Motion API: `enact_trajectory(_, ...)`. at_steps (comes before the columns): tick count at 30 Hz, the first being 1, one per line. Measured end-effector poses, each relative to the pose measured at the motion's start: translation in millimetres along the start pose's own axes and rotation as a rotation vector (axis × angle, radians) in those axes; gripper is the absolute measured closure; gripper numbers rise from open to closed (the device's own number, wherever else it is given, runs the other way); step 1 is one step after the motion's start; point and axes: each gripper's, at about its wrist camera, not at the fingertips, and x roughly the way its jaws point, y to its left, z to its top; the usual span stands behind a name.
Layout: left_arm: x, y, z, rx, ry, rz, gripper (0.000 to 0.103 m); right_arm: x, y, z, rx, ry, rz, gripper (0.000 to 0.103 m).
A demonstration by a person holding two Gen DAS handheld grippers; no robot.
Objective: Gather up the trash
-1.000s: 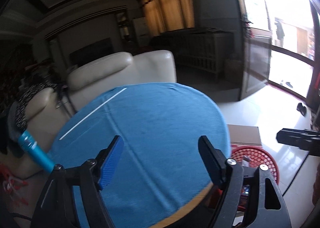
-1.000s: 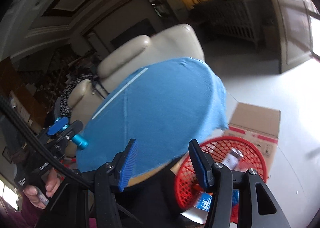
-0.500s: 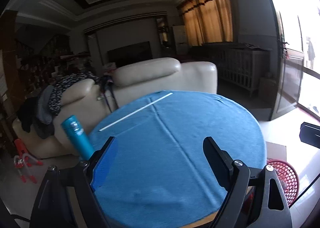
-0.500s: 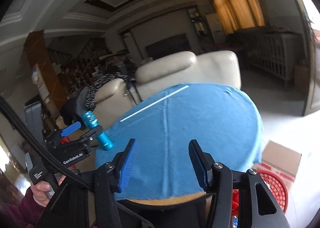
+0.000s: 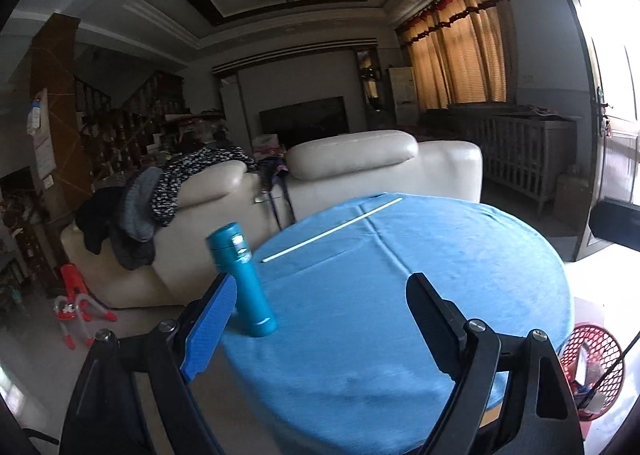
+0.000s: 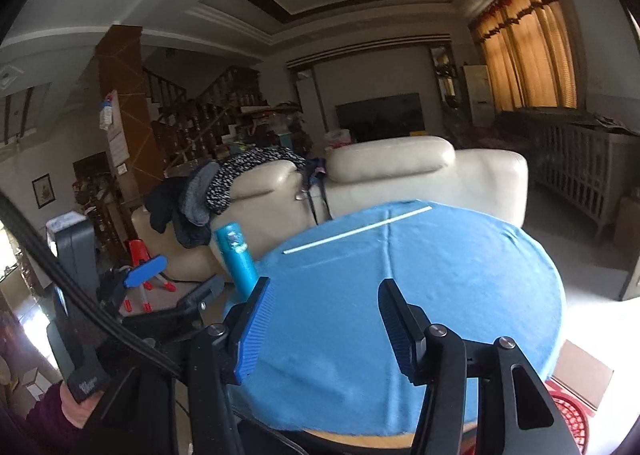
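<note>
Both grippers, left gripper (image 5: 320,319) wide and right gripper (image 6: 326,325) partly open, are hovering empty over the table (image 5: 460,267), probably lining up the white straw (image 5: 332,229)

Dim room, blown-out glare from the doorway (image 5: 612,55) at right, edges bowed by fisheye.

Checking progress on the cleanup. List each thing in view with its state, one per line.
left gripper: open, empty
right gripper: open, empty
teal bottle: upright, capped, at table edge
white straw: lying flat on the cloth
blue tablecloth: spread over the round table
red basket: on floor, holding trash
</note>
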Motion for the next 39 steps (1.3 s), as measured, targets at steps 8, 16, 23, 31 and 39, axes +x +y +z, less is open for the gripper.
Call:
enact_trajectory(8, -4.8, 35.5, -8.8, -0.032, 0.002, 0.065, 0.016, 24.9, 39.0, -3.4, -0.059, 0.023, -0.021, 0.044)
enact_trajectory(16, -4.0, 48.7, -11.0, -0.045, 0.020, 0.098, 0.016, 31.2, 43.2, -12.5, -0.074, 0.045, -0.065, 0.043)
enact_trajectory(23, -6.1, 49.6, -10.8, -0.047, 0.022, 0.105, 0.016, 29.9, 42.6, -16.0, -0.086, 0.031, -0.094, 0.043)
enact_trajectory(31, -8.6, 51.3, -10.0, -0.049, 0.019, 0.110, 0.016, 22.6, 34.0, -15.4, -0.052, 0.012, -0.095, 0.043)
enact_trajectory(39, -9.5, 51.5, -9.5, -0.046, 0.020, 0.106, 0.016, 24.8, 30.1, -18.0, -0.036, 0.019, -0.105, 0.043)
